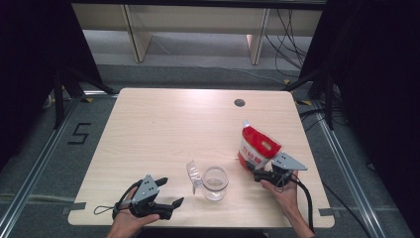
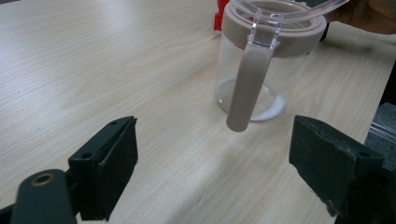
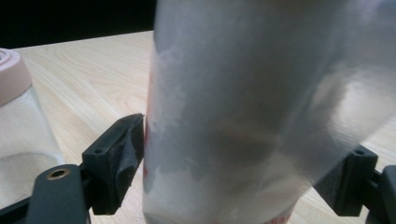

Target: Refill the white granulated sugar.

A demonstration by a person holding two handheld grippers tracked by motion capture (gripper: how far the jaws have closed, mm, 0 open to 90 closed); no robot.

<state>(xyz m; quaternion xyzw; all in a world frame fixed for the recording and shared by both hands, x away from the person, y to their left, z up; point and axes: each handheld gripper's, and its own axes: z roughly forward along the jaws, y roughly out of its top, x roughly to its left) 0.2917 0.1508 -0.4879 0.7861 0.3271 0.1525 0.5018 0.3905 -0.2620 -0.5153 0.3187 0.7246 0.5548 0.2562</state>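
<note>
A clear jar (image 1: 215,183) with a beige collar stands near the table's front edge, its clear lid (image 1: 192,173) flipped open to the left. A little white powder lies in its bottom. To its right a red and white pouch (image 1: 257,146) stands tilted, with my right gripper (image 1: 262,173) shut on its lower end. In the right gripper view the pouch (image 3: 243,107) sits between both jaws of the gripper (image 3: 233,177), and the jar (image 3: 18,140) is at the left edge. My left gripper (image 1: 171,191) is open, left of the jar. Its jaws (image 2: 219,163) face the jar (image 2: 275,79) and its hanging beige latch (image 2: 247,88).
The light wooden table (image 1: 163,129) has a small round hole (image 1: 239,102) near its far edge. Black curtains flank the table and cables run on the floor at the back right. Both forearms enter from the front edge.
</note>
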